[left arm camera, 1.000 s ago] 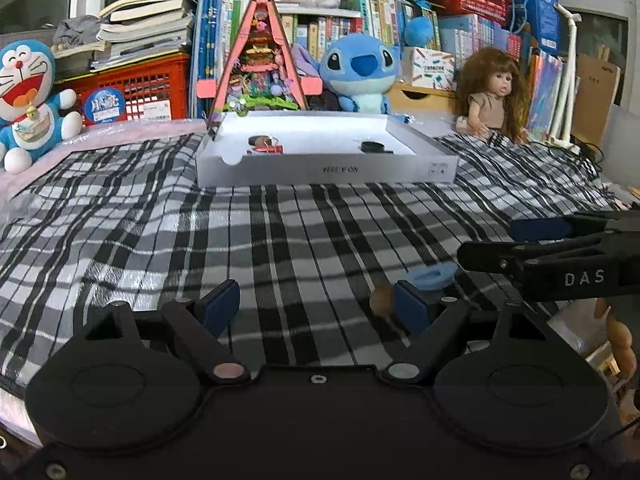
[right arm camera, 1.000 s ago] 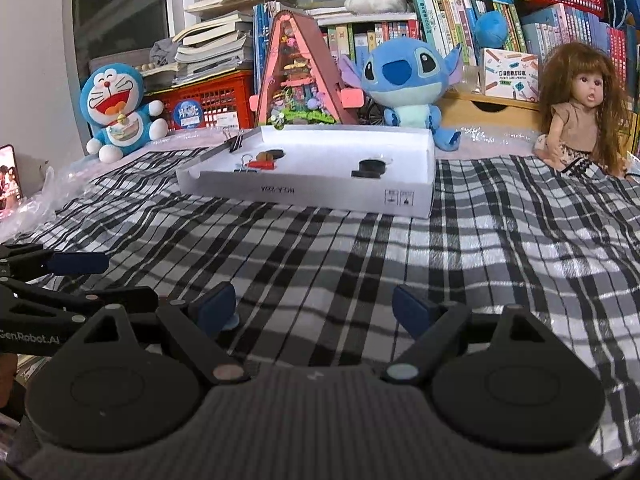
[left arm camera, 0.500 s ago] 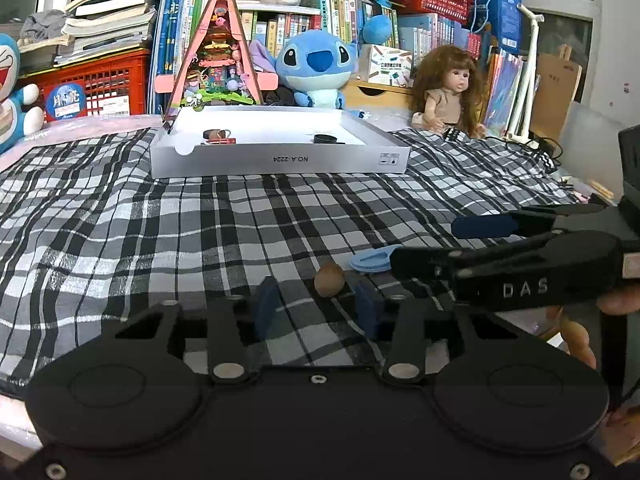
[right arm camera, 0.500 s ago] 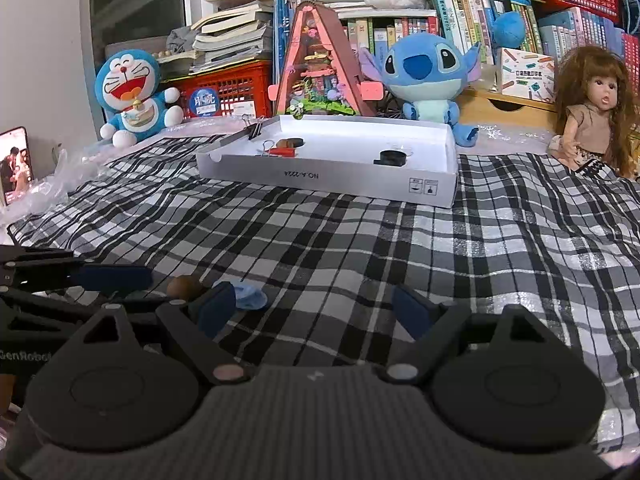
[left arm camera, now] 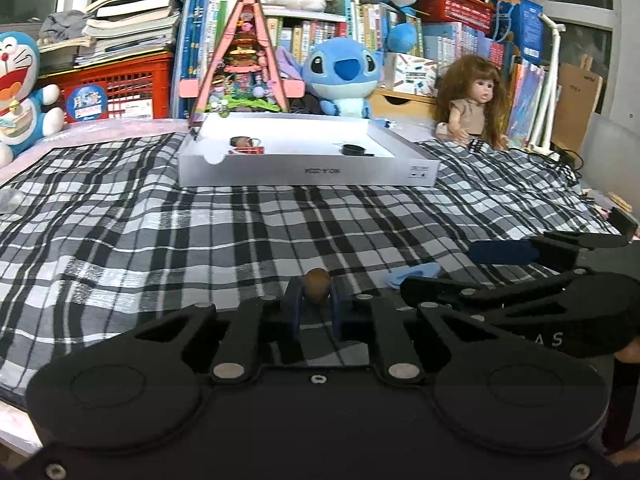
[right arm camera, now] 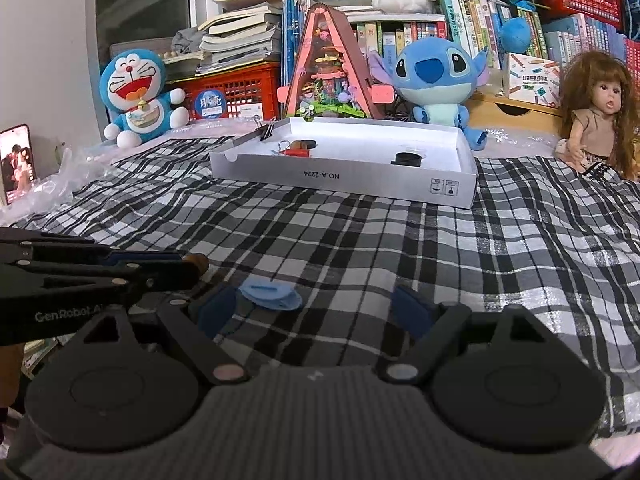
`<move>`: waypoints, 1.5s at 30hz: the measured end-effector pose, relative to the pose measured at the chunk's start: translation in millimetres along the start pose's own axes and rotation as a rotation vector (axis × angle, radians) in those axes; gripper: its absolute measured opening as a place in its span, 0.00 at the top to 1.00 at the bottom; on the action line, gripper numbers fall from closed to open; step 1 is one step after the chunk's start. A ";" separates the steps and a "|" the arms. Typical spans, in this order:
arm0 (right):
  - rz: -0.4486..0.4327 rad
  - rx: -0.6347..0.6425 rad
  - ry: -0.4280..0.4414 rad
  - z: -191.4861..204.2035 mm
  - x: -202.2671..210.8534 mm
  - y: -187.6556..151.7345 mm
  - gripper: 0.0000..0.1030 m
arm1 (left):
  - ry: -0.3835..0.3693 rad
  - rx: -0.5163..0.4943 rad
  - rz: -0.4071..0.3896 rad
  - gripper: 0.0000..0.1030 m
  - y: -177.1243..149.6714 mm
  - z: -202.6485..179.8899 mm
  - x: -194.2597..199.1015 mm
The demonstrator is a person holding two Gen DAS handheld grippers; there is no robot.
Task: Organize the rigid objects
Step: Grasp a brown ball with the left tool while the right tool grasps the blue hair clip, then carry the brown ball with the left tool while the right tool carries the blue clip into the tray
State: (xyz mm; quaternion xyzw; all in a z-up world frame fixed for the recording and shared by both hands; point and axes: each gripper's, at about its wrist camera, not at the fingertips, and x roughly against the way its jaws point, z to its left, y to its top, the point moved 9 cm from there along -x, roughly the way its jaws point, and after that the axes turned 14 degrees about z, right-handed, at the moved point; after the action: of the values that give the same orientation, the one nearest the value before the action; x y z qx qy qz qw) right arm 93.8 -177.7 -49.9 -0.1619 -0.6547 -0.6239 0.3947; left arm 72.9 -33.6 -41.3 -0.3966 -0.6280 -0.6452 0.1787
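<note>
My left gripper (left arm camera: 316,300) is shut on a small brown round piece (left arm camera: 316,285) just above the checked cloth near the table's front edge; it also shows in the right wrist view (right arm camera: 198,263). My right gripper (right arm camera: 316,312) is open and empty, its left finger beside a light blue flat piece (right arm camera: 270,295) lying on the cloth; that piece also shows in the left wrist view (left arm camera: 414,273). A white shallow box (left arm camera: 304,170) at the back holds a black ring (left arm camera: 354,149) and a red and brown item (left arm camera: 246,146).
Plush toys, a doll (left arm camera: 474,104), a pink triangular toy house (left arm camera: 244,60), books and a red crate (left arm camera: 120,84) line the back. A binder clip (right arm camera: 267,130) sits on the box's left corner. A phone (right arm camera: 16,162) stands at far left.
My left gripper has closed from wide open onto the brown round piece. My right gripper has shifted so the light blue piece now lies by its left finger.
</note>
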 end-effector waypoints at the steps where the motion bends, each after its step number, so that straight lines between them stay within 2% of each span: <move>1: 0.003 -0.001 -0.008 1.8 -0.9 0.3 0.12 | 0.003 0.004 -0.001 0.87 0.9 1.9 -0.2; 7: 0.028 -0.020 -0.049 10.3 -4.7 3.2 0.13 | 0.016 0.029 -0.012 0.87 5.2 9.6 -0.8; 12: -0.022 -0.050 -0.130 15.0 -2.6 -0.4 0.19 | 0.018 0.047 -0.013 0.87 6.9 13.8 -2.2; 17: -0.037 -0.049 -0.170 21.7 -6.4 -3.4 0.24 | 0.021 0.044 -0.012 0.87 7.2 14.1 -3.1; 19: -0.045 -0.044 -0.175 23.4 -7.6 -3.7 0.29 | 0.024 0.040 -0.012 0.87 6.9 13.9 -3.5; 21: -0.048 -0.041 -0.178 23.6 -8.4 -3.4 0.49 | 0.025 0.039 -0.012 0.87 6.7 13.9 -3.7; 24: -0.048 -0.032 -0.164 23.9 -7.9 -1.2 0.65 | 0.025 0.041 -0.012 0.87 6.7 13.7 -3.6; 29: -0.041 -0.014 -0.145 23.3 -7.2 -0.4 0.78 | 0.024 0.043 -0.010 0.87 6.2 13.5 -3.7; 45: -0.059 -0.029 -0.135 11.1 -0.7 2.5 0.79 | 0.023 0.049 -0.014 0.87 4.6 14.8 -3.0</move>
State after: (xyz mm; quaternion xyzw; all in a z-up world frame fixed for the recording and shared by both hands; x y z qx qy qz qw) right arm 92.6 -166.7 -47.7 -0.1898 -0.6752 -0.6326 0.3285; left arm 82.4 -21.0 -42.0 -0.3801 -0.6443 -0.6355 0.1911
